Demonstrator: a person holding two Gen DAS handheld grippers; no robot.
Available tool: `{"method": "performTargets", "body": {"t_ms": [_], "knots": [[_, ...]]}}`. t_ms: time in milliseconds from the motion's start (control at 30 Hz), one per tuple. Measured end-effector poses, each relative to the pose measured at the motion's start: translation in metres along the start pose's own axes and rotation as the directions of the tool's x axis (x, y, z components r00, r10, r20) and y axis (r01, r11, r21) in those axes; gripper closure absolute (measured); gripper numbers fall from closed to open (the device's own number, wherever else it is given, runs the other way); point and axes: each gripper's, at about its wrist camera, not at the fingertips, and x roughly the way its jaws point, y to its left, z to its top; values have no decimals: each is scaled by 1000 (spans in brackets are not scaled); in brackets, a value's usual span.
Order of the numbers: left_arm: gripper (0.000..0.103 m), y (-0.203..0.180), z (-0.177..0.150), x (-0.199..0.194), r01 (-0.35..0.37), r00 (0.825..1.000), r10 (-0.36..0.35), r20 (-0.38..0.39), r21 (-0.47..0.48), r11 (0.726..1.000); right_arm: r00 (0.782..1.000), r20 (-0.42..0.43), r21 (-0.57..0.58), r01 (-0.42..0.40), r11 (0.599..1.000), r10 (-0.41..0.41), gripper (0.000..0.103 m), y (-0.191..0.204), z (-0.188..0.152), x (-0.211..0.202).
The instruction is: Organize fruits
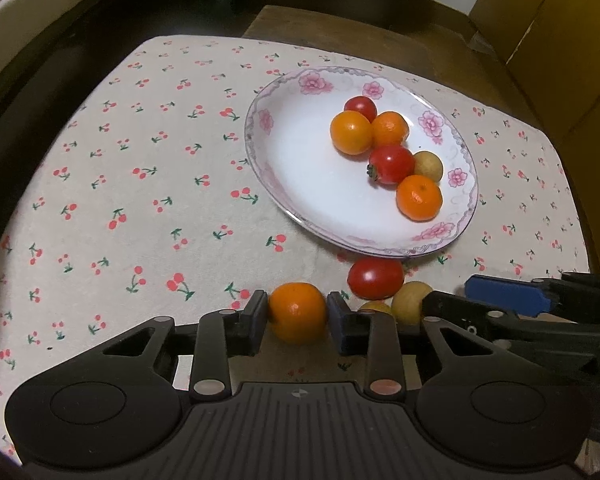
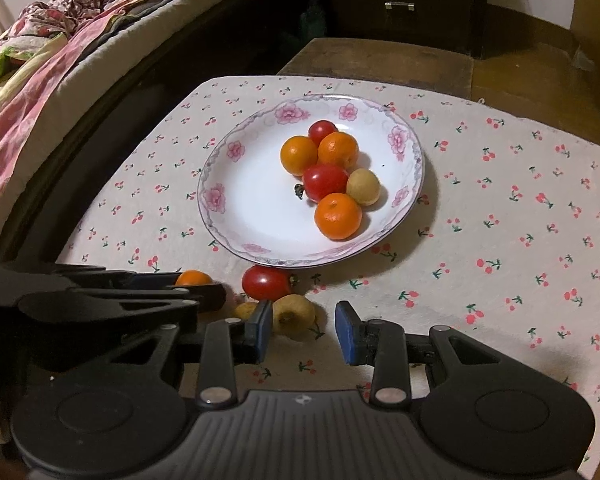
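A white floral plate (image 1: pixel 300 184) (image 2: pixel 252 216) holds several fruits: oranges, red tomatoes and a tan longan. My left gripper (image 1: pixel 297 314) is shut on an orange (image 1: pixel 297 312) low over the cloth, in front of the plate; this orange also shows in the right wrist view (image 2: pixel 193 278). A red tomato (image 1: pixel 375 278) (image 2: pixel 266 282) and two tan longans (image 1: pixel 410 300) (image 2: pixel 294 314) lie on the cloth just in front of the plate. My right gripper (image 2: pixel 304 330) is open and empty, its left finger beside a longan.
The table wears a cherry-print cloth (image 1: pixel 140 200) (image 2: pixel 520 220). A bed with blankets (image 2: pixel 40 60) runs along the left. A dark wooden bench (image 2: pixel 380 56) and a cabinet (image 2: pixel 400 0) stand behind the table.
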Motion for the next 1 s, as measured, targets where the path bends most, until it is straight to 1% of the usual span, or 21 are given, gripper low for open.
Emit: {"method": "performTargets", "body": {"t_ms": [200, 333, 367, 500, 567, 733, 833, 900, 1000], "knots": [[63, 5, -2, -5, 5, 1000, -5, -2, -8, 1000, 1000, -16, 10, -25, 1000, 25, 69, 5, 1, 10], [63, 9, -2, -3, 6, 1000, -6, -12, -18, 1000, 999, -29, 17, -21, 1000, 21, 69, 5, 0, 19], [62, 9, -2, -2, 5, 1000, -6, -13, -21, 1000, 1000, -21, 18, -23, 1000, 23, 69, 5, 0, 19], [62, 9, -2, -2, 10, 1000, -10, -19, -15, 1000, 1000, -26, -3, 5, 1000, -5, 69, 5, 1, 20], [62, 8, -2, -2, 16, 1000, -16, -21, -11, 1000, 999, -32, -3, -6, 1000, 6, 70, 4, 0, 19], [62, 9, -3, -3, 18, 999, -18, -27, -7, 1000, 999, -41, -23, 3, 1000, -4, 73, 3, -4, 12], [62, 9, -3, -2, 17, 999, -17, -33, -4, 1000, 997, -68, -37, 23, 999, -25, 73, 1, -11, 7], [62, 9, -4, -2, 18, 999, -18, -36, -4, 1000, 996, -78, -18, 33, 999, -34, 73, -6, -14, 2], [62, 9, -4, -4, 22, 999, -22, -31, -2, 1000, 996, -61, -9, 63, 998, -64, 73, -9, -16, -9]]}}
